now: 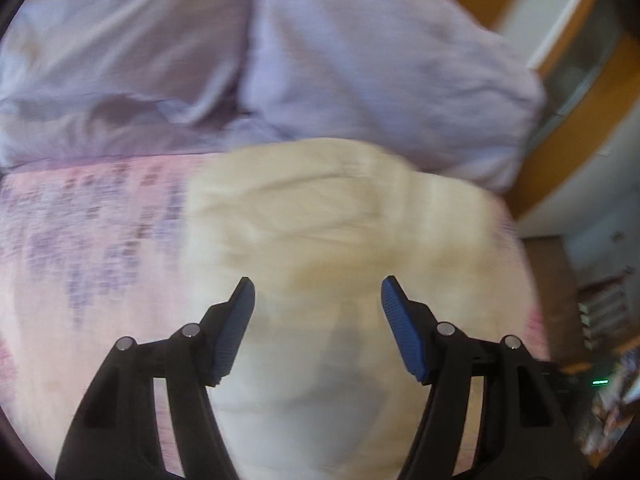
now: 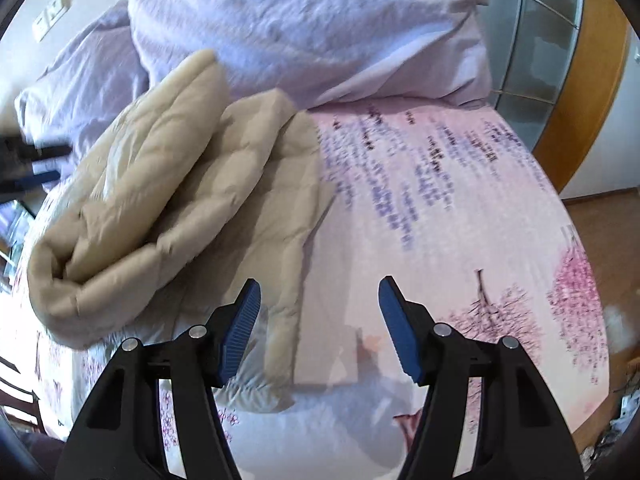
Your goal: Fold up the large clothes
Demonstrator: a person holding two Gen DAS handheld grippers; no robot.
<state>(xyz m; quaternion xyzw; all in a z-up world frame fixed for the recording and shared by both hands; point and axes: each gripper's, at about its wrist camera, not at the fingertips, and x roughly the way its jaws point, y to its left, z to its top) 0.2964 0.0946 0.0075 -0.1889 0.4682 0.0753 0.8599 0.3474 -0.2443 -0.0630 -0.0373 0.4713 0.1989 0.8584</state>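
Observation:
A beige quilted coat (image 2: 180,200) lies bunched and partly folded on the bed; in the left wrist view the coat (image 1: 332,216) shows blurred and pale. My left gripper (image 1: 318,292) hangs open above its near part, with nothing between the blue pads. Open as well, my right gripper (image 2: 320,292) hovers over the coat's lower right edge and the pink sheet (image 2: 440,208), holding nothing. The other gripper shows as a dark shape at the far left edge of the right wrist view.
Lilac pillows (image 2: 304,28) and a lilac duvet (image 1: 120,72) are heaped at the head of the bed. A wooden door frame (image 2: 592,92) and floor lie beyond the bed's right edge. The printed sheet (image 1: 92,240) stretches to the left of the coat.

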